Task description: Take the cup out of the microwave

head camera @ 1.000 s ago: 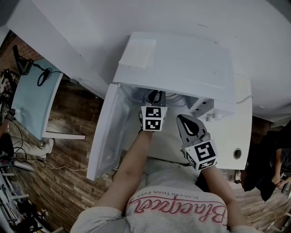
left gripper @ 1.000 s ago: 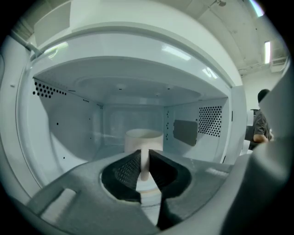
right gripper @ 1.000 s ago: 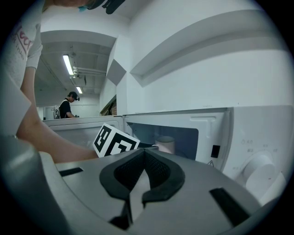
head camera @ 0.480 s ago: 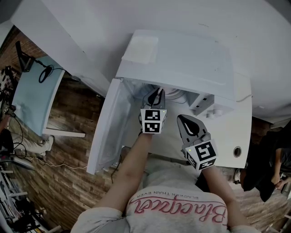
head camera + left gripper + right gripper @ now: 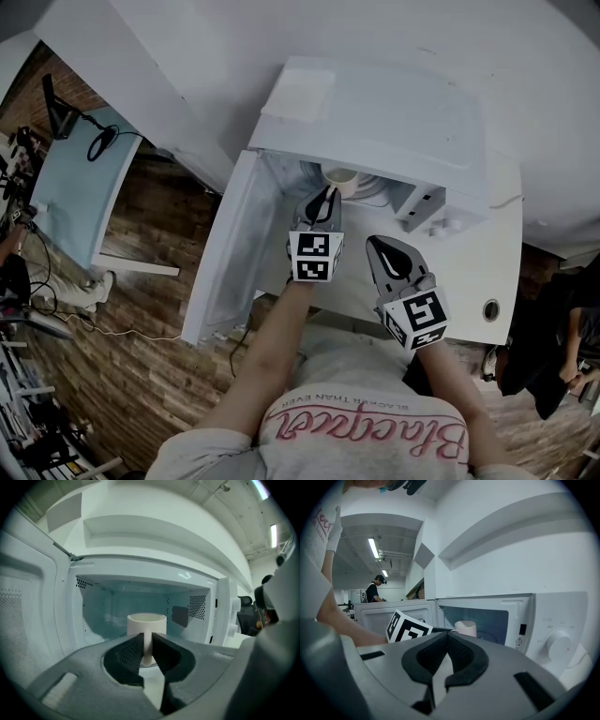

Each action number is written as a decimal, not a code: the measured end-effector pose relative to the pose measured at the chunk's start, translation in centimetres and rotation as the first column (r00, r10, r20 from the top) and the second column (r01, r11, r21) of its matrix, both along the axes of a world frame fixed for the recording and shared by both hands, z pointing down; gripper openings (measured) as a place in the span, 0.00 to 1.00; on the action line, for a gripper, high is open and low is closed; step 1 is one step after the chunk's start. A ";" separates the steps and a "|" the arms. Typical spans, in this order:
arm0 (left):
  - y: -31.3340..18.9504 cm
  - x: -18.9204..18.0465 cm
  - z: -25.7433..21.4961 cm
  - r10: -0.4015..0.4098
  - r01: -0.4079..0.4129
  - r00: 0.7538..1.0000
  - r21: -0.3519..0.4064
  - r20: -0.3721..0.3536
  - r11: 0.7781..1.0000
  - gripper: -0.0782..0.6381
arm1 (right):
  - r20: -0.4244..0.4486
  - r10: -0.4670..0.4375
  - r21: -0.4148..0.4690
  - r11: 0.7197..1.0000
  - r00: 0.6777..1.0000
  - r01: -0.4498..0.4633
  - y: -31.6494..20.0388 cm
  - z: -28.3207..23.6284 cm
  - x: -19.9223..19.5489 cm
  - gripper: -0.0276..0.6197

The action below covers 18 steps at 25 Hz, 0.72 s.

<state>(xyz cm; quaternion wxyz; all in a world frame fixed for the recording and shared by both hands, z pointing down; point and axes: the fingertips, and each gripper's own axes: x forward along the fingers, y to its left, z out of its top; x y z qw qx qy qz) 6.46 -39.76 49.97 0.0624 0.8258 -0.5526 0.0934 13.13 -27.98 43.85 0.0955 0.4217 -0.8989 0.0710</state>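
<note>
Fingers (image 5: 126,651) of left gripper (image 5: 146,641) have pulled cup (image 5: 146,622) toward microwave's (image 5: 375,112) opening.

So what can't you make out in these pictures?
- Inside of the white cylindrical cup: left gripper view sees it side-on; too small in head view.
- Cup's base: dark fingers of the left gripper cover it in that view.
- Print beside the round dial of the white microwave: too small in right gripper view.

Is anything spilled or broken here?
No, nothing stands out. The white cup is upright, its handle pinched by the left gripper, and the microwave looks clean inside.
</note>
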 end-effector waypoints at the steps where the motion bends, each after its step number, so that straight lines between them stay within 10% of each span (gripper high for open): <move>1: 0.3 0.0 -0.2 -0.001 0.001 1.000 0.004 0.000 1.000 0.18 | 0.002 -0.001 0.000 1.000 1.000 0.001 0.1 0.0 0.0 0.06; 18: 4.8 -1.2 -1.7 -0.008 0.008 1.000 -0.005 -0.002 1.000 0.18 | 0.028 0.003 -0.001 1.000 1.000 -0.003 0.6 -1.3 0.0 0.06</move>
